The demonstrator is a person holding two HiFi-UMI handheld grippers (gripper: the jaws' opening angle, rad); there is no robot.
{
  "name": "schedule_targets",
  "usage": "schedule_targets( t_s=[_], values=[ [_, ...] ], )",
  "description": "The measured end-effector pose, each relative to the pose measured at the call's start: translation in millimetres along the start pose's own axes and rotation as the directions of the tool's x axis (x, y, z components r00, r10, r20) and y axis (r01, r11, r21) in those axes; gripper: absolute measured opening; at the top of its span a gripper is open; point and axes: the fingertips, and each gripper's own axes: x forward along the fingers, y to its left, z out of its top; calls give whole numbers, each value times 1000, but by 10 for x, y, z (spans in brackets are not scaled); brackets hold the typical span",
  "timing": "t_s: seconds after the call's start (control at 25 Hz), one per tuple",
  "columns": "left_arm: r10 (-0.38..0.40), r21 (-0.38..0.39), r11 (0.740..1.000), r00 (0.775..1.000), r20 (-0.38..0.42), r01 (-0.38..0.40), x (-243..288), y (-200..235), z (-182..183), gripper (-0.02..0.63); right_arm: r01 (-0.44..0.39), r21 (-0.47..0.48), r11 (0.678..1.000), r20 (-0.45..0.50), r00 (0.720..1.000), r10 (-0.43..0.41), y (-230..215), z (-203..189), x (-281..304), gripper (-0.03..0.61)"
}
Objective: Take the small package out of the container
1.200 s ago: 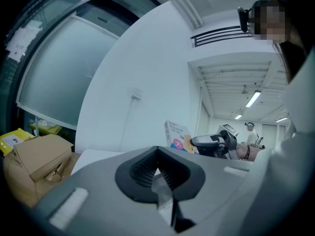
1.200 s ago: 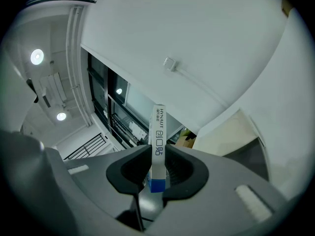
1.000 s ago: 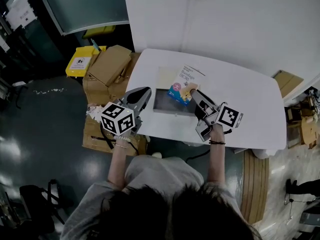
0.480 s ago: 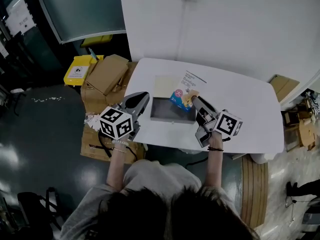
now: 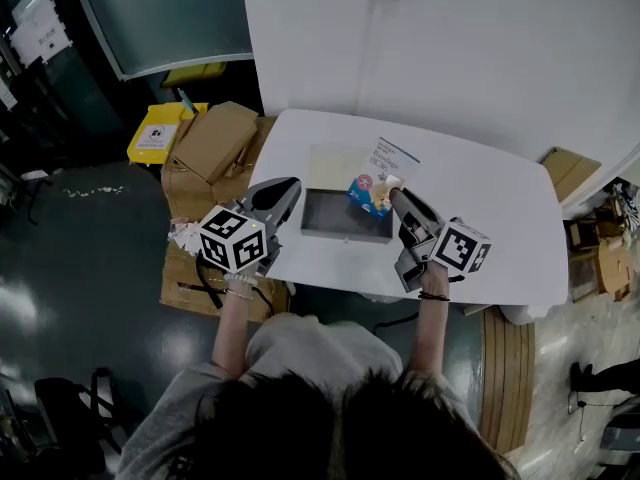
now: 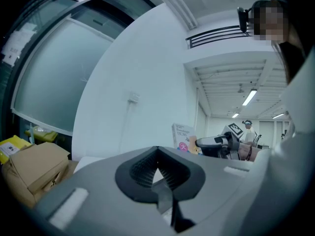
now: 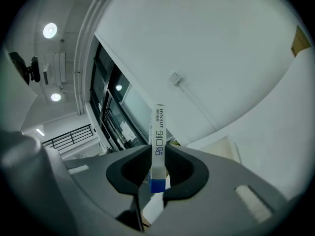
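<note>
Cardboard boxes [image 5: 205, 140] are sitting on the floor at the far left, beside the white table [image 5: 490, 218]. Next comes the left gripper [image 5: 285, 186], which the person's left hand is holding at the table's near left edge, just beside the left end of the grey container [image 5: 340, 234]. Its jaws are lying together at the tips with nothing between them, as the left gripper view is showing [image 6: 157, 151]. The container is resting on the table between the two grippers, and a pale flat sheet [image 5: 330, 163] is lying just beyond it. Further right, the small package [image 5: 378, 173] is standing upright over the container's far right corner. The right gripper [image 5: 393, 190] is pinching it by its lower end. In the right gripper view the jaws [image 7: 157, 167] are standing partly apart and pressing on the package's [image 7: 158, 132] thin edge from both sides, its printed side rising above them.
</note>
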Motion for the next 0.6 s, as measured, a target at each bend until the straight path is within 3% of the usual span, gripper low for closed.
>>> schedule_targets(
  t_s=[0.6],
  values=[
    [-3,-7,1000,1000,-19,3,62,10,-56,-11,-11,50,999,-2,1000,11,-52,-37,24,101]
  ],
)
